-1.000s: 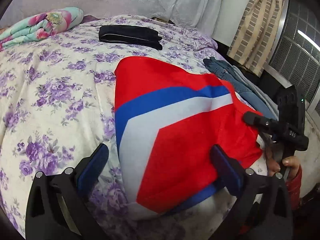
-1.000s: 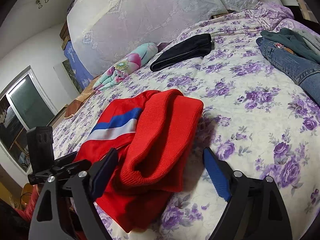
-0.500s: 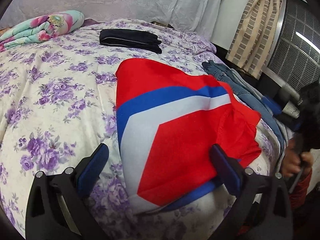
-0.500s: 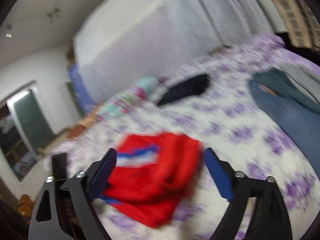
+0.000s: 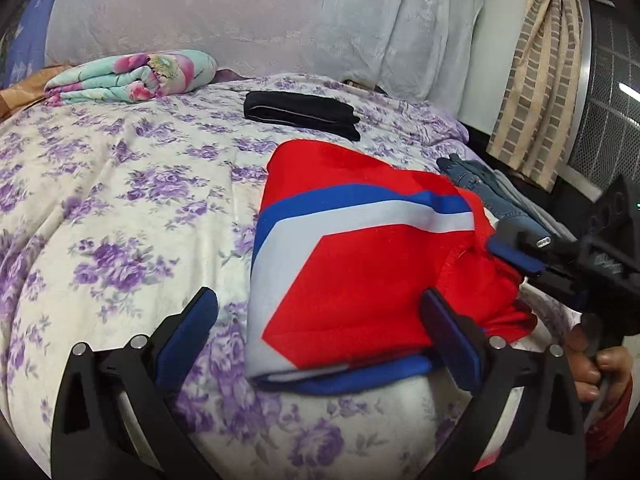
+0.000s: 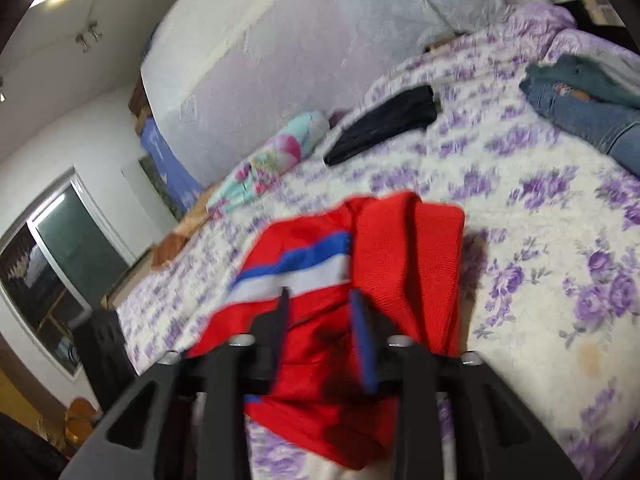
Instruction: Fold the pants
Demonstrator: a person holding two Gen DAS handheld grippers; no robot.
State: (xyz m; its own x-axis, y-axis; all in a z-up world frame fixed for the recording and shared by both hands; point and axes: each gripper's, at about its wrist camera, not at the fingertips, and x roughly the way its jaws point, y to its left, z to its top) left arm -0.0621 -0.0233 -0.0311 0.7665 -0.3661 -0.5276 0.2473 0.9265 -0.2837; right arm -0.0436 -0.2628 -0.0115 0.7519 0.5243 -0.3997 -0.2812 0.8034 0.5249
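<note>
The red pants [image 5: 352,272] with a blue and white stripe lie folded on the flowered bedspread [image 5: 120,200]. My left gripper [image 5: 316,300] is open wide. Its right finger [image 5: 448,332] rests at the pants' near edge and its left finger is over bare bedspread. From the right, my right gripper [image 5: 516,246] reaches onto the pants' ribbed red end. In the right wrist view, which is blurred, my right gripper [image 6: 319,296] has its jaws closing with the red pants [image 6: 400,248] between its fingers; I cannot see the pads pressing.
A folded black garment [image 5: 300,114] lies farther back. Blue jeans [image 5: 480,188] and other clothes are piled at the bed's right edge. A rolled flowered blanket [image 5: 132,76] sits by the covered headboard. A hand [image 5: 596,364] holds the right gripper's handle near a striped curtain [image 5: 536,80].
My right gripper pulled back, then came in low over the pants' ribbed end with its jaws much narrower. The left gripper stayed open and shifted slightly at the pants' near edge.
</note>
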